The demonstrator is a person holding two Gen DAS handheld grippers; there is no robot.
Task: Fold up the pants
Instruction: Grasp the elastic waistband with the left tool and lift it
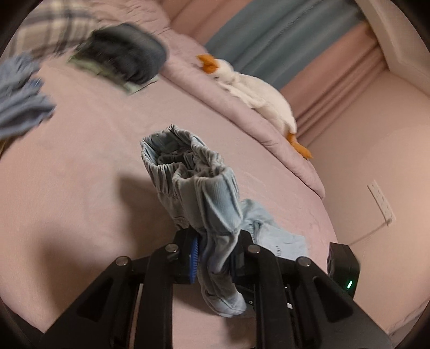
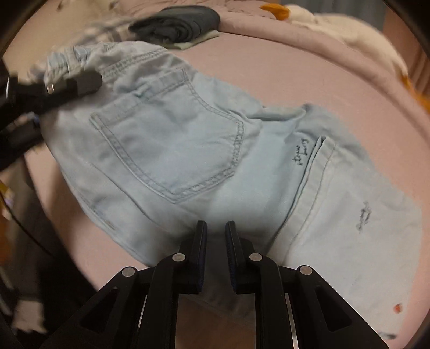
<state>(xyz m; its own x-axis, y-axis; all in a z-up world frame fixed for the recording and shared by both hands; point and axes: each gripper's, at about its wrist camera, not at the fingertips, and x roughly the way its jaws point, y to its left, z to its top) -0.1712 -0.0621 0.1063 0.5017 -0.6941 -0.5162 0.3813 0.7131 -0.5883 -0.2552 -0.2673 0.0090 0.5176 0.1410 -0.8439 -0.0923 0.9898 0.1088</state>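
Left wrist view: the left gripper [image 1: 215, 255] was clamped on the bunched elastic waistband of the pants [image 1: 199, 182], which stood up from the fingers above the bed [image 1: 94, 161]. Right wrist view: the pants [image 2: 172, 145] lay spread, back pocket [image 2: 172, 150] up, across the bed [image 2: 295, 75], waist end raised at upper left in the left gripper [image 2: 80, 83]. The right gripper [image 2: 216, 257] hovered over the seat area, its fingers slightly apart and holding nothing. The thin denim looked light and limp, likely to sag and crease wherever unsupported; firm holds would be the waistband and the stitched side seams. Folded clothes [image 2: 177, 24] and a plush goose [image 1: 255, 91] lay beyond.
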